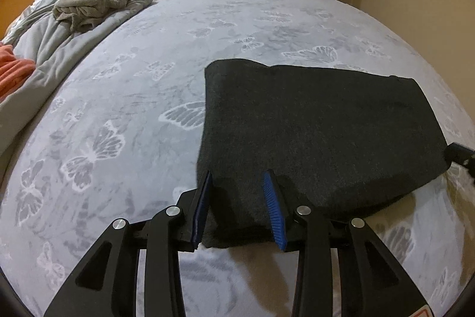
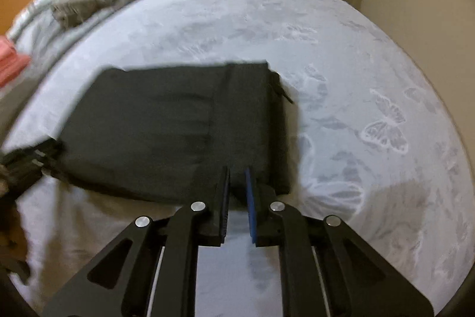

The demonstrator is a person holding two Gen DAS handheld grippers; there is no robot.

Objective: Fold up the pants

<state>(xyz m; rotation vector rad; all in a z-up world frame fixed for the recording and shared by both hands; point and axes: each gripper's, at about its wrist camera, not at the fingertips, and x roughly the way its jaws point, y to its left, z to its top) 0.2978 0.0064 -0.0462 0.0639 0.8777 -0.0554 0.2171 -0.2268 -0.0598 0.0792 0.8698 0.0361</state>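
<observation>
Pants (image 1: 311, 124), dark grey and already doubled into a compact rectangle, are seen lying flat on the butterfly-print bedspread (image 1: 133, 85), directly ahead of both claws.

In the left wrist view, the left gripper (image 1: 239, 207) is found at the near left corner of the bundle. Its jaws stand apart, and the near edge of the cloth is lodged between them; the pads are not seen to press on it, so no grip is judged. The long axis of the bundle is laid across this view, running from the gripper toward the right, where a dark part of the other tool (image 1: 461, 156) is glimpsed at the frame edge.

In the right wrist view, which is blurred, the right gripper (image 2: 237, 198) is placed at the near right corner, beside the stitched waistband end. Its jaws are drawn nearly together, with only a narrow slot left, and cloth is seen behind that slot; whether a fold is pinched cannot be told. Each hand is thus nearest its own end.

A further fold would be judged to carry one end over the other, along that long axis. Nothing is seen in the way: a crumpled grey garment (image 1: 89, 5) and an orange cloth (image 1: 14, 67) lie well apart at the far left.
</observation>
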